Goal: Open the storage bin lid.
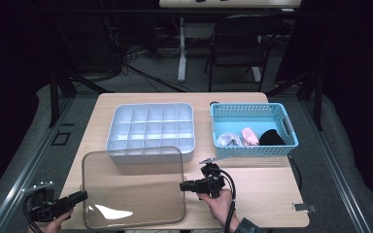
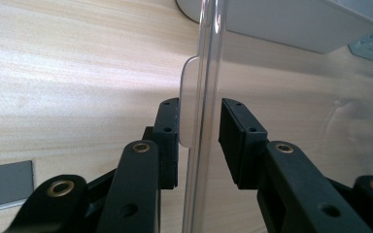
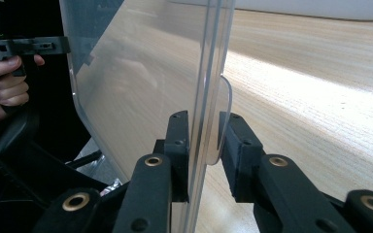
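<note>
A clear plastic lid (image 1: 133,187) hangs over the table's front edge, held at both short sides. My left gripper (image 1: 80,196) is shut on the lid's left rim; in the left gripper view the lid (image 2: 206,58) stands edge-on between the pads of that gripper (image 2: 199,131), with one pad on its small tab. My right gripper (image 1: 182,186) is shut on the right rim. In the right gripper view the lid (image 3: 141,73) runs away from the right gripper (image 3: 205,141), which pinches the rim and tab. The grey divided tray (image 1: 150,128) lies just behind the lid.
A blue basket (image 1: 223,109) at the right holds a white, a pink and a black sock. The wooden table (image 1: 267,194) ends close in front of the hands. A folding chair and a desk stand beyond the table's far side.
</note>
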{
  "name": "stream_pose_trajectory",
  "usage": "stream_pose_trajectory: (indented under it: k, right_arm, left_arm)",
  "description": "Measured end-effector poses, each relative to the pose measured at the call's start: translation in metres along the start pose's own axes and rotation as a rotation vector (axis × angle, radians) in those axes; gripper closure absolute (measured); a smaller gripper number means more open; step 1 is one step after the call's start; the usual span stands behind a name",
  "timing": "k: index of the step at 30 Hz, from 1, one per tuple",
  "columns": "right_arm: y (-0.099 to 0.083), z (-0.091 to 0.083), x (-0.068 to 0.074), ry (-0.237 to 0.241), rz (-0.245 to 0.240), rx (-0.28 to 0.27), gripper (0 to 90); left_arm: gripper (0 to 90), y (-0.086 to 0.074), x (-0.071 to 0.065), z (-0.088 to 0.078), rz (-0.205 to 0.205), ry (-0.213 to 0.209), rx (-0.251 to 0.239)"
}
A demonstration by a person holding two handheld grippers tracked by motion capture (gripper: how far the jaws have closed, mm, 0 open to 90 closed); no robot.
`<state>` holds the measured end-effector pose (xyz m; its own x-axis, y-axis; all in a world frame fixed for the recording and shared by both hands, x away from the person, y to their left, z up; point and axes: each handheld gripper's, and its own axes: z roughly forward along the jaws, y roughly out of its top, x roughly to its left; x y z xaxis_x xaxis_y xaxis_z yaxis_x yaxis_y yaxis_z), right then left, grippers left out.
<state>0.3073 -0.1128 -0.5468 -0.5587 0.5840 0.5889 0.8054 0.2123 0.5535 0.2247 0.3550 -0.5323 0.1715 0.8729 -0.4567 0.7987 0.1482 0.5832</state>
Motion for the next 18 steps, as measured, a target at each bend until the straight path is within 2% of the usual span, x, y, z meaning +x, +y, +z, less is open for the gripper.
stream_pose_trajectory:
  k: [7,18]
  right_arm:
    - [-0.0033,0.0034,0.0008,-0.006,-0.014,0.018,72.4]
    - [-0.0074,0.0063,-0.0004,-0.011,-0.003,0.025,70.6]
  left_arm:
    - [69.4,-0.0005,0.0020,0.0012,0.001,0.004,0.016]
    - [69.1,0.0005,0.0027,0.0032,0.006,0.006,0.051]
